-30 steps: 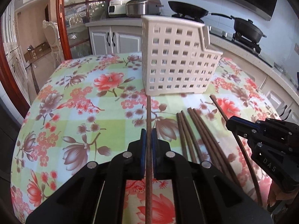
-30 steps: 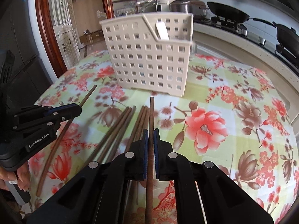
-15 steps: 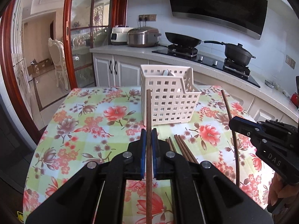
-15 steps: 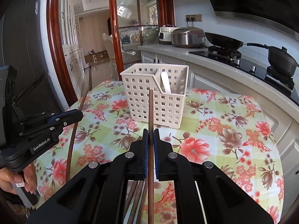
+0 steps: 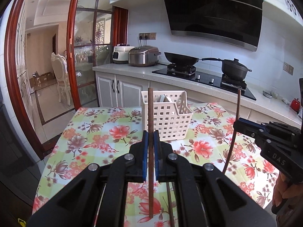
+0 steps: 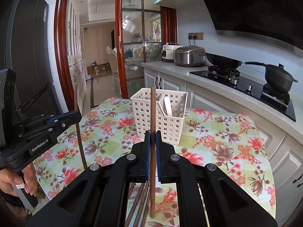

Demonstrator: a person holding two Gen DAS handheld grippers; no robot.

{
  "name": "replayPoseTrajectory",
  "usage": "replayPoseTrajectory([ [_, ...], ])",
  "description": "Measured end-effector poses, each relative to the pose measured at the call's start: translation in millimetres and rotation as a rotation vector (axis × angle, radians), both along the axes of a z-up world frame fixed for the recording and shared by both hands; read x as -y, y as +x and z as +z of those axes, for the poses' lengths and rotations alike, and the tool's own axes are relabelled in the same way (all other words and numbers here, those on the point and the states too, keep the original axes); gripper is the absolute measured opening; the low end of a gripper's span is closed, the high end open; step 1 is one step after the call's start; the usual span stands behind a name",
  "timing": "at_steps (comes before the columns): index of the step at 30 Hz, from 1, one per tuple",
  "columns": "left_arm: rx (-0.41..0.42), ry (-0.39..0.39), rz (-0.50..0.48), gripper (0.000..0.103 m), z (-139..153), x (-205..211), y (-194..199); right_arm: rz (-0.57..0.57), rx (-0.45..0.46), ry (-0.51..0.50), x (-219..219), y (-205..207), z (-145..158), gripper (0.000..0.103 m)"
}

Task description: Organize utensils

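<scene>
Chopsticks are the work here: each gripper is clamped on one brown chopstick. In the left wrist view the left gripper (image 5: 151,147) has its blue pads pressed together on the left chopstick (image 5: 150,132), which stands nearly upright with its tip crossing the basket's near face. The right gripper (image 6: 153,147) holds the right chopstick (image 6: 153,113) the same way.

A second ago both sticks lay low, close over the flowered bench (image 5: 106,132) beside the loose ones; now both have been lifted clear and tilted up, and the basket looks smaller and farther off. That suggests the pick-up is done and the carry to the basket is next.

Below the grippers, the remaining chopsticks (image 6: 140,204) lie together on the near bench, so more trips seem needed.

Farther back, mid-bench, stands the white slotted basket (image 6: 161,117), a white utensil (image 6: 168,106) already in its right compartment. Beyond it, the kitchen counter (image 5: 136,70) carries cookers and pans.
</scene>
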State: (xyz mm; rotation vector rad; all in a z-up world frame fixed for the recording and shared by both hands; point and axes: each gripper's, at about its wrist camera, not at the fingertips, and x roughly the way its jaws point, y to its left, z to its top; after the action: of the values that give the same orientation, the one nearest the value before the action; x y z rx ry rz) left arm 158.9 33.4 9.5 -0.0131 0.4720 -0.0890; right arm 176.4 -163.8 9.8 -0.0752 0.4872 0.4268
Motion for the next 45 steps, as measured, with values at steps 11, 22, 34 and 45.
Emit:
replayPoseTrajectory([
  [11,0.028,0.002,0.000,0.006,4.1,3.6,-7.8,0.003,0.032,0.001,4.7,-8.4,8.5,0.007],
  [22,0.060,0.013,0.001,0.006,7.6,6.5,-12.6,0.003,0.027,-0.001,5.3,-7.6,6.9,0.007],
  [34,0.072,0.022,-0.006,0.006,14.3,7.4,-8.8,0.001,0.029,-0.002,5.4,-6.3,7.1,0.007],
  [45,0.126,0.006,-0.014,0.006,47.8,6.2,31.1,-0.015,0.075,0.018,9.0,31.4,44.7,0.007],
])
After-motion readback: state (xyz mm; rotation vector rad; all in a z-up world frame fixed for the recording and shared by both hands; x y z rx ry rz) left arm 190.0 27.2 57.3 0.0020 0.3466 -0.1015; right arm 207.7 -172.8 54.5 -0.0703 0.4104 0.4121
